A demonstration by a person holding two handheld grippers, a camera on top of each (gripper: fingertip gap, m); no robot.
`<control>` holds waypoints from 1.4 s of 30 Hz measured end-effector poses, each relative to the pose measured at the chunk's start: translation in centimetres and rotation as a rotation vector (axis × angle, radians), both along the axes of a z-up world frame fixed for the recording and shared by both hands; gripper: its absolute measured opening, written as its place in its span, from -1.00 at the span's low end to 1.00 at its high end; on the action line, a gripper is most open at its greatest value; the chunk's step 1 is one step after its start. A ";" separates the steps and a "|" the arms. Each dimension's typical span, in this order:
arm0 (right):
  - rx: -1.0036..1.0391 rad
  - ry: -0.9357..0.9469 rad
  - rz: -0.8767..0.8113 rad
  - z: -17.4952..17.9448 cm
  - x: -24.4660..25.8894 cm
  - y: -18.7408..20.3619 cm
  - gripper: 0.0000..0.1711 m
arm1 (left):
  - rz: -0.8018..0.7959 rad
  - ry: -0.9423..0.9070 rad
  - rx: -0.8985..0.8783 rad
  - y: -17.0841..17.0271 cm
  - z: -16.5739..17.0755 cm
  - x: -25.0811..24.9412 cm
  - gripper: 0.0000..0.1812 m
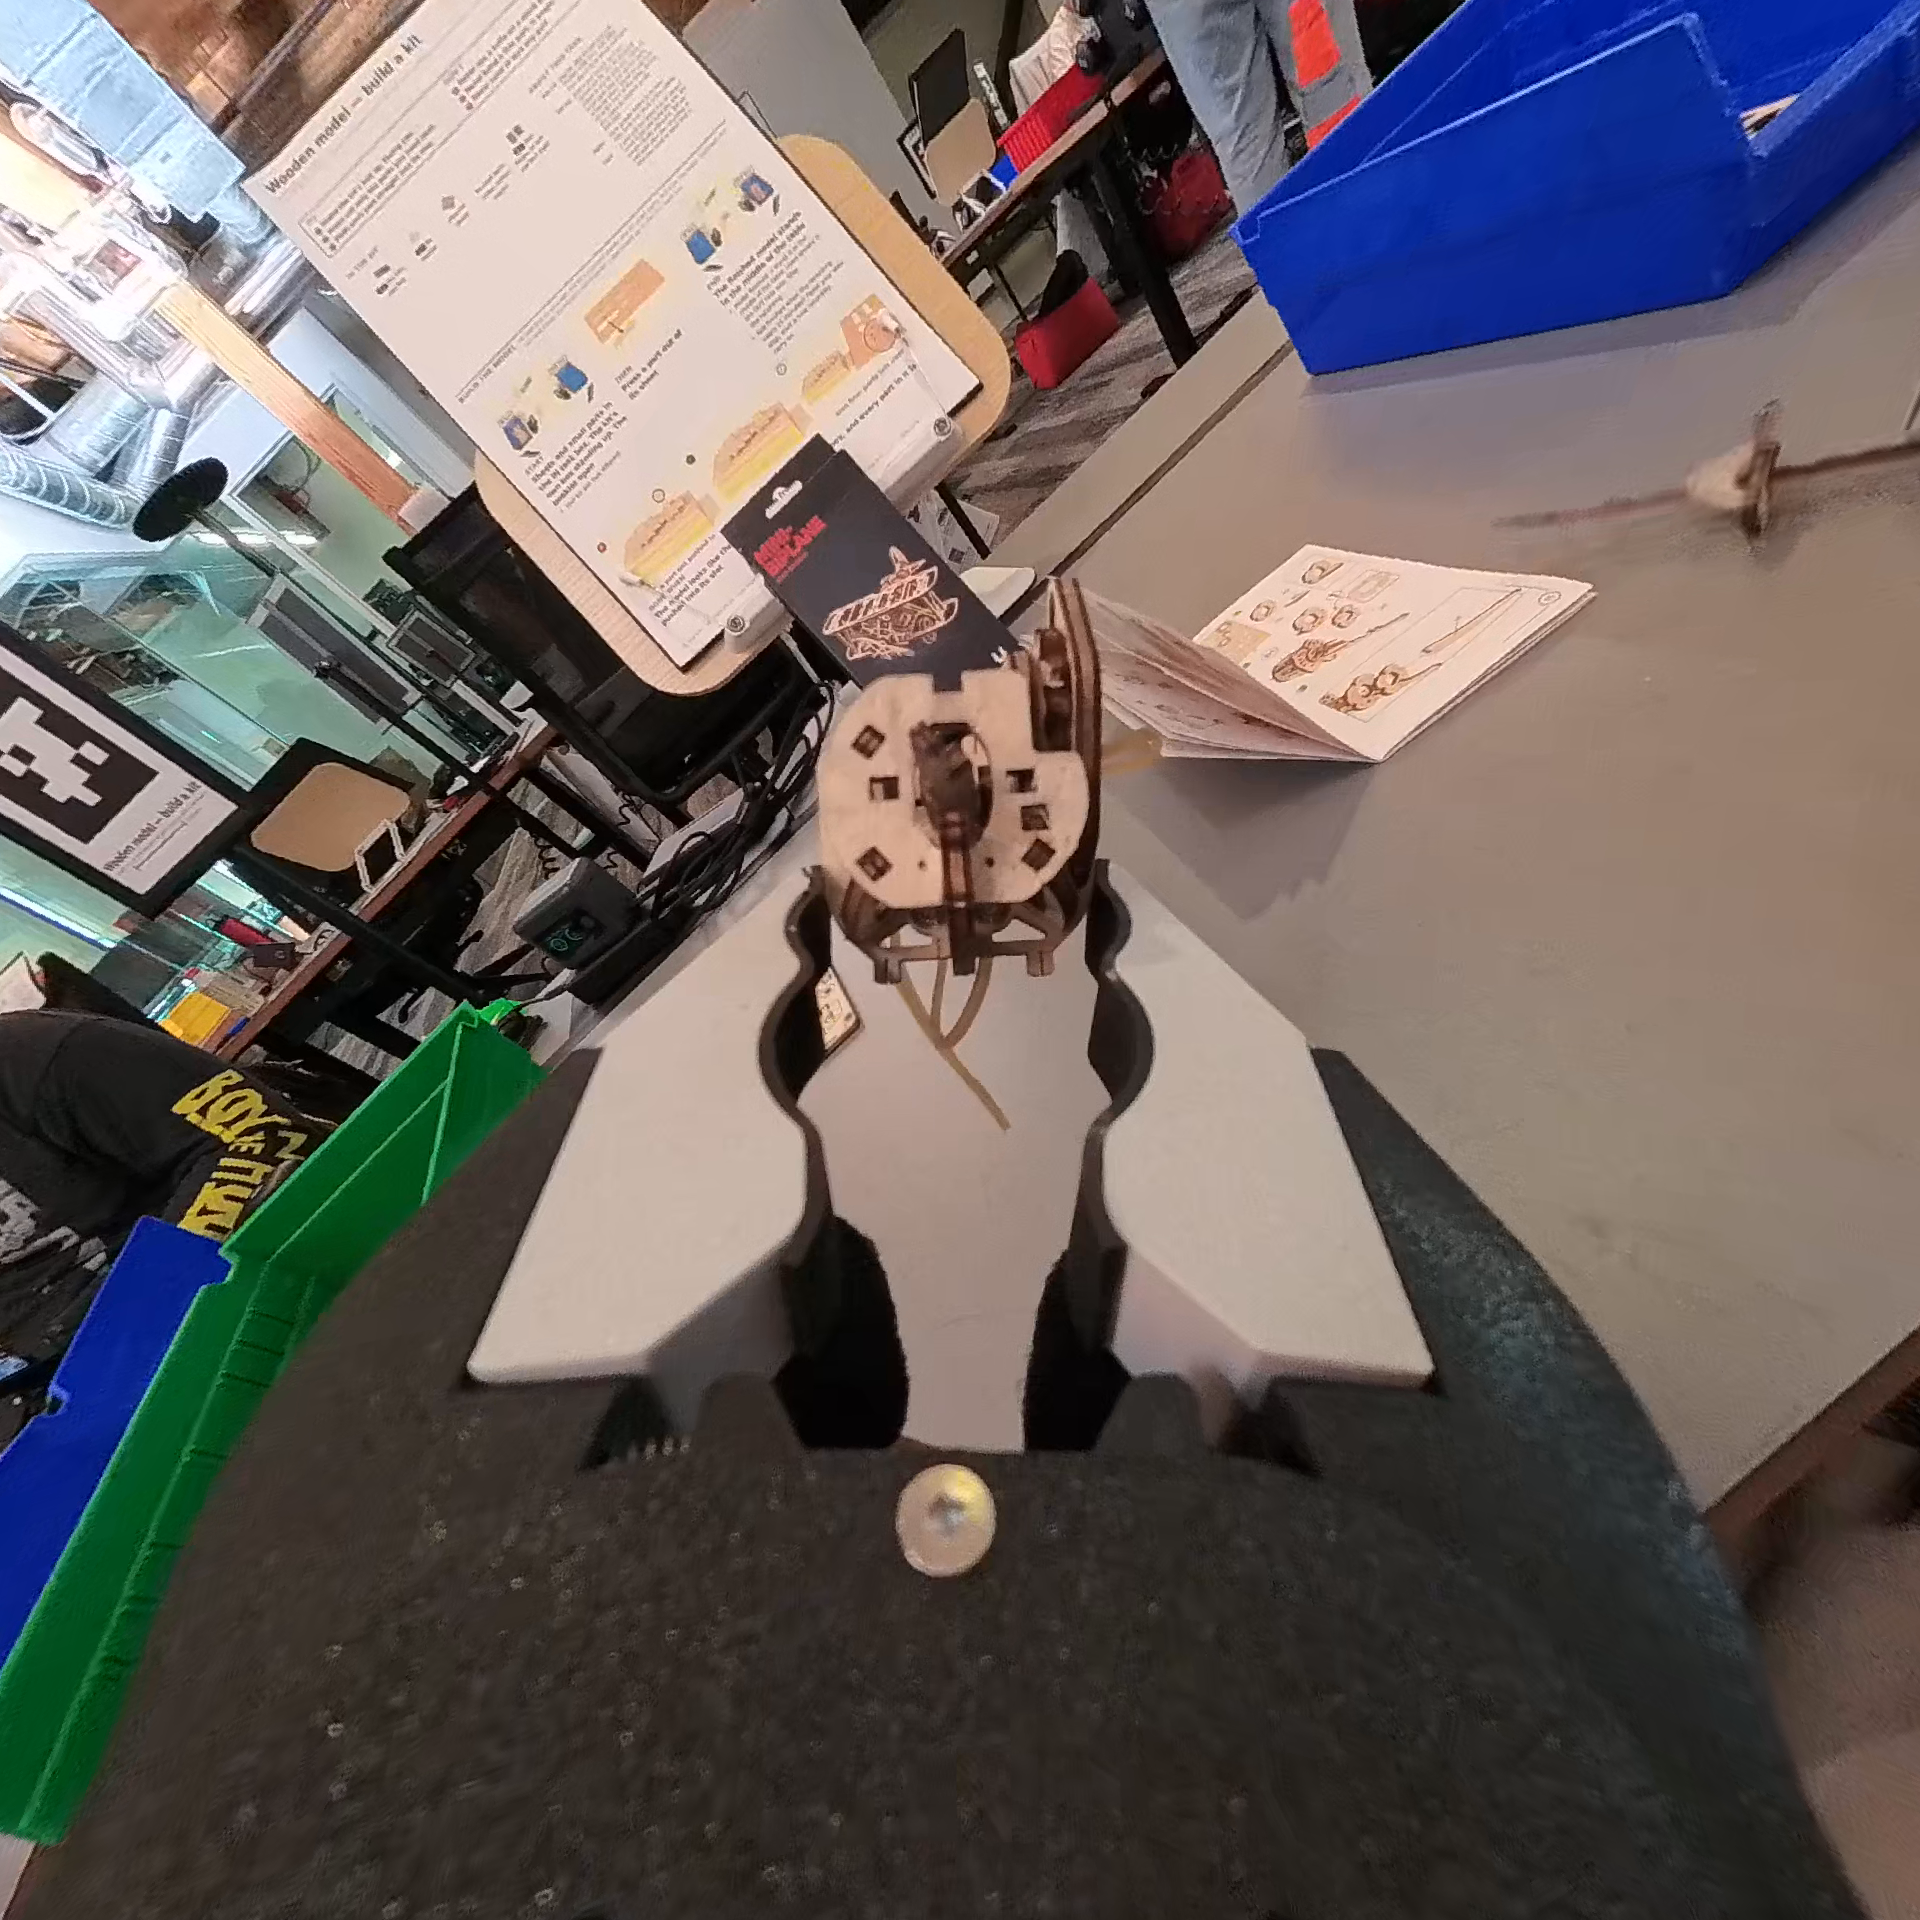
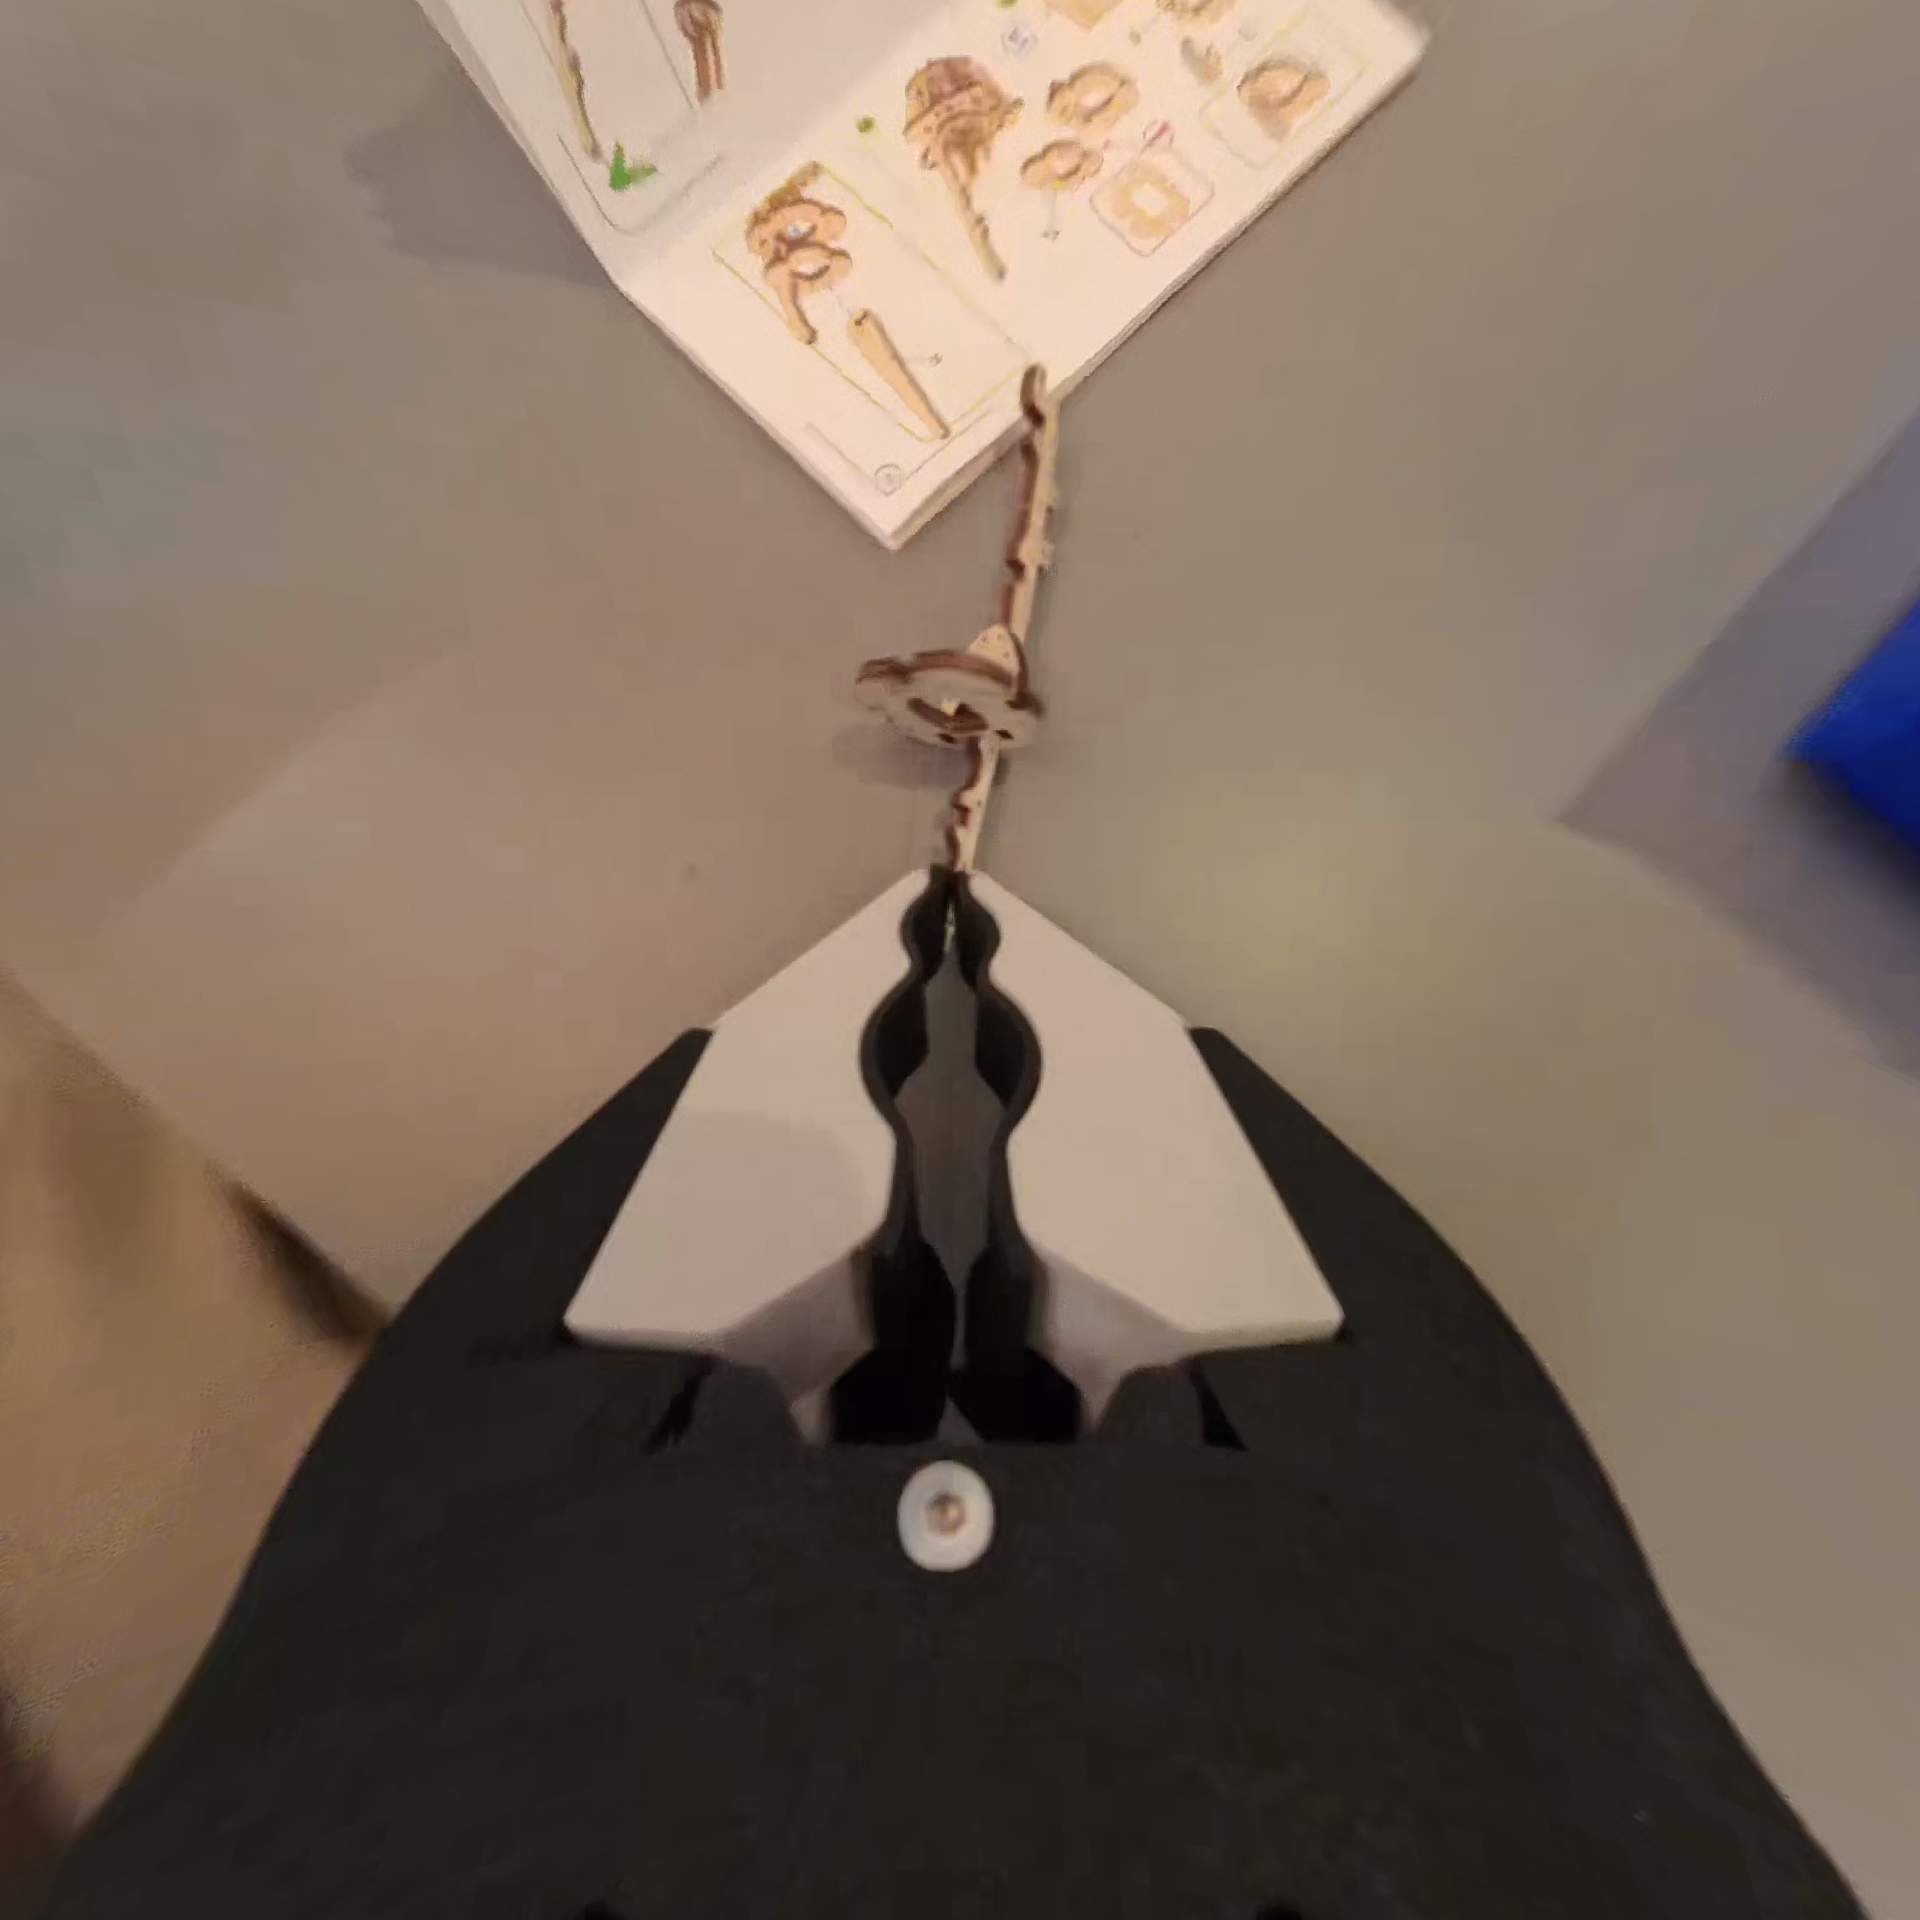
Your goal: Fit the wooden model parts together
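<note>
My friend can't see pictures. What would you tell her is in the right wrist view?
The right gripper pinches the near end of a thin wooden stick that has a small round wooden piece threaded on it. The stick points away over a grey table, toward an open instruction booklet lying there.

Round wooden sub-assembly [image 1: 951, 805]: pale disc face with small square slots around a dark central hub, dark laser-cut ribs below, an upright curved piece at its right edge. Held raised above the desk [image 1: 1558, 935], disc facing the camera, slightly tilted.

Long notched wooden rod [image 2: 1013, 582]: thin, scorched edges, a small lobed wooden collar [image 2: 945, 701] threaded on near its middle. Held clear of the desk.
</note>
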State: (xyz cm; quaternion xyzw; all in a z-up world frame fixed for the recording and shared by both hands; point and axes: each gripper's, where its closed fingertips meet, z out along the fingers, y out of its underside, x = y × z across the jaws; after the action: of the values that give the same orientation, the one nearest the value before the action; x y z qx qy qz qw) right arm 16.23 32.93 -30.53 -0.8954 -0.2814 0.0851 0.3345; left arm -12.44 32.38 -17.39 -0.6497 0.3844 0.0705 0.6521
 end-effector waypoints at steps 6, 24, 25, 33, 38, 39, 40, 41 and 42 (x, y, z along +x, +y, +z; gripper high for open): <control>0.301 -0.782 0.265 1.9 1.3 -1.4 -1.00 | -0.003 -0.002 0.002 -0.1 0.1 0.1 -0.48; 0.039 0.057 -0.193 -0.7 0.9 0.6 -0.82 | -0.027 0.005 0.012 -0.6 0.3 0.8 -0.48; 0.050 0.049 -0.215 -0.7 1.3 0.9 -0.88 | -0.027 0.006 0.012 -0.6 0.3 0.8 -0.47; 0.047 0.029 -0.190 0.5 2.2 0.4 -0.97 | -0.045 0.007 0.008 -0.7 0.1 1.2 -0.47; 0.326 -0.465 0.003 3.4 4.0 -1.7 -0.97 | -0.041 0.007 0.018 -0.9 0.4 1.0 -0.47; 0.363 -0.538 0.063 3.7 3.6 -2.3 -0.97 | -0.042 0.004 0.015 -0.9 0.4 1.1 -0.47; 0.410 -0.574 0.125 4.1 2.7 -3.0 -0.97 | -0.046 0.003 0.012 -0.9 0.4 1.1 -0.47; 0.464 -0.591 0.166 4.7 1.6 -3.6 -0.97 | -0.049 0.007 0.004 -0.9 0.2 1.3 -0.47; 0.495 -0.591 0.191 5.2 0.3 -4.1 -0.97 | -0.053 0.015 -0.009 -0.9 -0.2 1.4 -0.47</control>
State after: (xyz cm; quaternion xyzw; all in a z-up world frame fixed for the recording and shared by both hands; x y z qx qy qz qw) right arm 16.56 28.80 -25.30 -0.7432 -0.4596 -0.2162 0.4355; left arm -11.04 31.50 -17.56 -0.6415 0.4067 0.0562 0.6480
